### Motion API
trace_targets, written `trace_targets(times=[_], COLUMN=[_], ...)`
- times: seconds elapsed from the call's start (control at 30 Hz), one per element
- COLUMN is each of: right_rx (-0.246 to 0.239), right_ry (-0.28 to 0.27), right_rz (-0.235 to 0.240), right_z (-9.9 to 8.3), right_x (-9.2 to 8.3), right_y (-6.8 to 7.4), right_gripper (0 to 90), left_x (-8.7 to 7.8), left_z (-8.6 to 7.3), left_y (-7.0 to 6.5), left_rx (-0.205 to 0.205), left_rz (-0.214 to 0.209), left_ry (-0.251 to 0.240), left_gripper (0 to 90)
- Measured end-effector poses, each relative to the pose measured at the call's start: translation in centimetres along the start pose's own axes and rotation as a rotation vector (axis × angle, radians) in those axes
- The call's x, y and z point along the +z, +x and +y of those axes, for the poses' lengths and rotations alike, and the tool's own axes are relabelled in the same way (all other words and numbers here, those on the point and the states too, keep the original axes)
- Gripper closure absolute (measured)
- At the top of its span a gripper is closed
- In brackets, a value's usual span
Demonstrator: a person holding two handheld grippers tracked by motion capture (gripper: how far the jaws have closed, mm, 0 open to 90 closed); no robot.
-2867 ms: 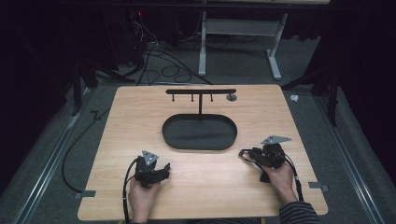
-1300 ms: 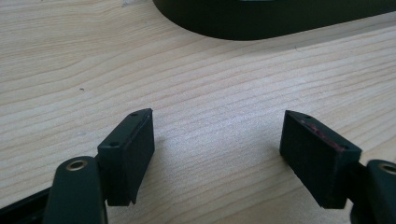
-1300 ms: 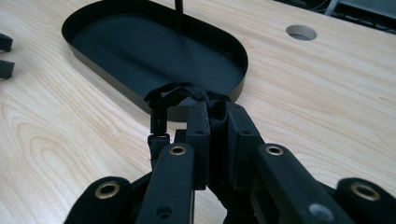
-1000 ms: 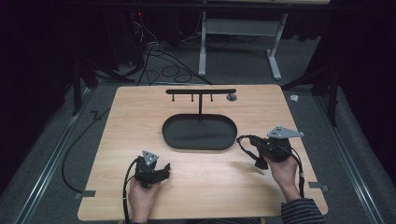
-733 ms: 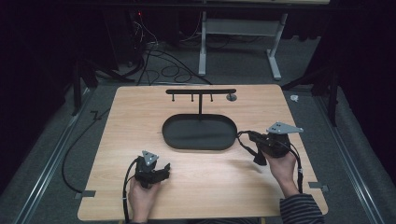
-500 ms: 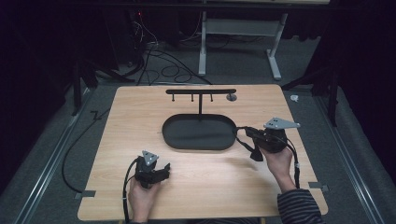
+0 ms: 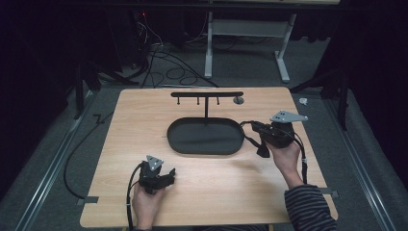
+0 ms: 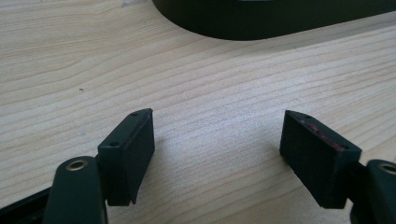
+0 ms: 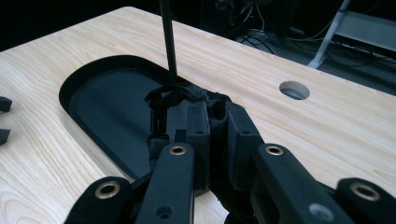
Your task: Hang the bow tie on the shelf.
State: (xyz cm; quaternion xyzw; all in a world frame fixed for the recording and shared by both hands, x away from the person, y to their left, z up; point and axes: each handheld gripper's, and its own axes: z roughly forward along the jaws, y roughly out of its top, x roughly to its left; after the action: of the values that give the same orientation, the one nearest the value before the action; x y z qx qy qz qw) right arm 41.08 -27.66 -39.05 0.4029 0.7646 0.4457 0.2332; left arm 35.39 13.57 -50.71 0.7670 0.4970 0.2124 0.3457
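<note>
The wooden bench [image 7: 144, 120] carries a black oval tray [image 7: 192, 139] with a thin T-shaped stand [image 7: 206, 94] rising from its far edge. The right claw [image 7: 254, 129] is clenched on a small black strap-like thing [image 9: 161, 105], dark, thin and looped, dangling above the tray's right end; what exactly it is I cannot tell. Since a second ago that hand has lifted it toward the tray. The left claw [image 7: 169, 174] rests released on the bench's near side, unmoved.
</note>
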Motion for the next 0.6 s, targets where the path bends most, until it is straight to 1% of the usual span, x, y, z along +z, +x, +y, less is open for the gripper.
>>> trace_targets(times=[0.07, 0.13, 0.17, 0.27, 0.3, 0.33, 0.47, 0.53, 0.6], right_rx=[0.005, -0.010, -0.007, -0.007, -0.006, 0.003, -0.003, 0.006, 0.006], right_ry=[0.008, 0.007, 0.007, -0.009, -0.023, -0.023, -0.025, -0.034, -0.037], right_rz=[-0.002, -0.008, -0.010, -0.010, -0.006, -0.005, -0.005, -0.004, -0.003], right_z=[0.1, 0.6, 0.8, 1.2, 1.6, 1.8, 2.3, 2.9, 3.0], right_x=[0.1, 0.3, 0.4, 0.4, 0.5, 0.5, 0.7, 0.7, 0.7], right_y=[0.0, 0.1, 0.1, 0.1, 0.0, 0.0, -0.1, -0.1, -0.2], right_gripper=[83.1, 83.1, 83.1, 83.2, 83.1, 83.1, 83.1, 83.1, 83.1], left_x=[0.0, 0.0, 0.0, 0.0, 0.0, 0.0, 0.0, 0.0, 0.0], left_z=[0.0, 0.0, 0.0, 0.0, 0.0, 0.0, 0.0, 0.0, 0.0], left_y=[0.0, 0.0, 0.0, 0.0, 0.0, 0.0, 0.0, 0.0, 0.0], left_rx=[-0.001, 0.000, 0.001, 0.001, 0.001, 0.001, 0.001, 0.001, 0.001], left_rz=[0.000, -0.001, -0.001, -0.001, -0.001, -0.001, 0.000, -0.001, -0.001], left_ry=[0.000, 0.001, 0.002, 0.002, 0.001, 0.002, 0.001, 0.002, 0.002], left_gripper=[26.9, 26.9, 26.9, 26.9, 26.9, 26.9, 26.9, 26.9, 26.9])
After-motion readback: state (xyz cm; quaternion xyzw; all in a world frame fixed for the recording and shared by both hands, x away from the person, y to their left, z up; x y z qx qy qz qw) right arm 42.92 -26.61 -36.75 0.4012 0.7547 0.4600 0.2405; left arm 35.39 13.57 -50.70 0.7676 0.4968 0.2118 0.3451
